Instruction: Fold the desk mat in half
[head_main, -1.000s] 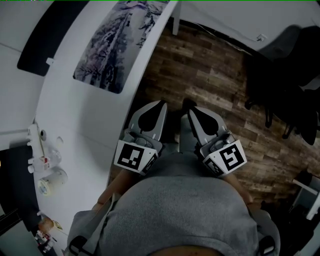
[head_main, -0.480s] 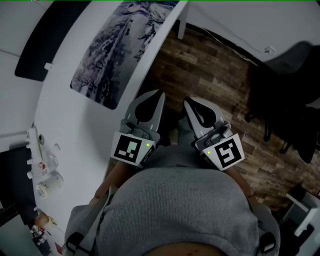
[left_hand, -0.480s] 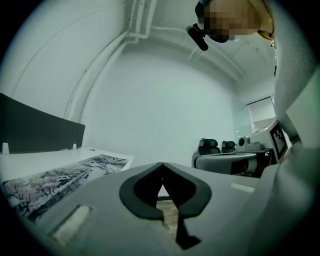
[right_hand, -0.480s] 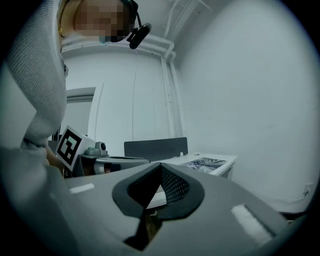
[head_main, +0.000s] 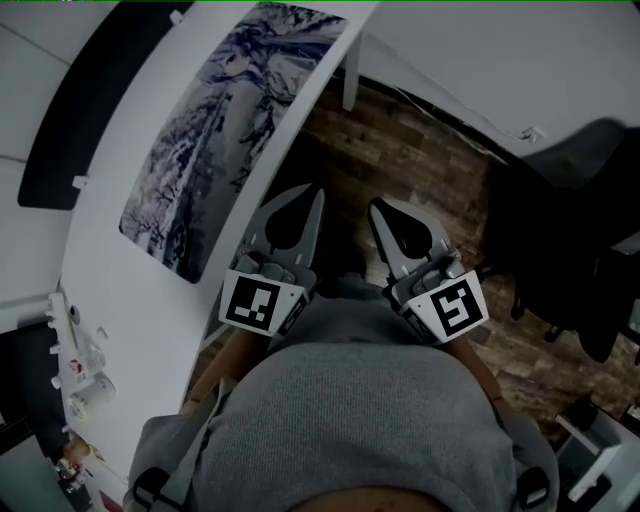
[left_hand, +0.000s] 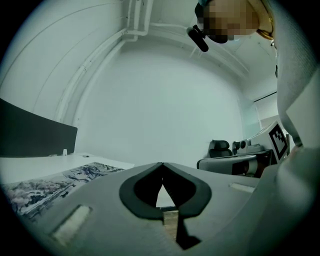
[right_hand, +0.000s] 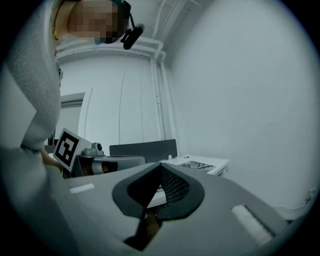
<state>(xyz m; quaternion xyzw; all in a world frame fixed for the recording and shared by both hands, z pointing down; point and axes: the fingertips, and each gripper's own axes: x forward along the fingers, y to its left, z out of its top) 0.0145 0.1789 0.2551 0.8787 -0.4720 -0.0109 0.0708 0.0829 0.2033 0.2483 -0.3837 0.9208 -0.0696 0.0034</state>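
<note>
Left tool (head_main: 314, 190) closed, desk mat (head_main: 215, 140) beside, chair (head_main: 585, 210)

1. One desk mat (head_main: 225, 140), printed in grey.
2. One white desk (head_main: 150, 300), with one desk leg (head_main: 350, 85) showing.
3. Two grippers: the left gripper (head_main: 312, 197) and the right gripper (head_main: 382, 208).
4. Two marker cubes (head_main: 255, 303), one on each gripper.
5. One dark panel (head_main: 80, 110) behind the desk.
6. One black chair (head_main: 585, 230) that can be told for sure.
7. Several small bottles (head_main: 85, 385) at the desk's near end, too blurred to count.
</note>
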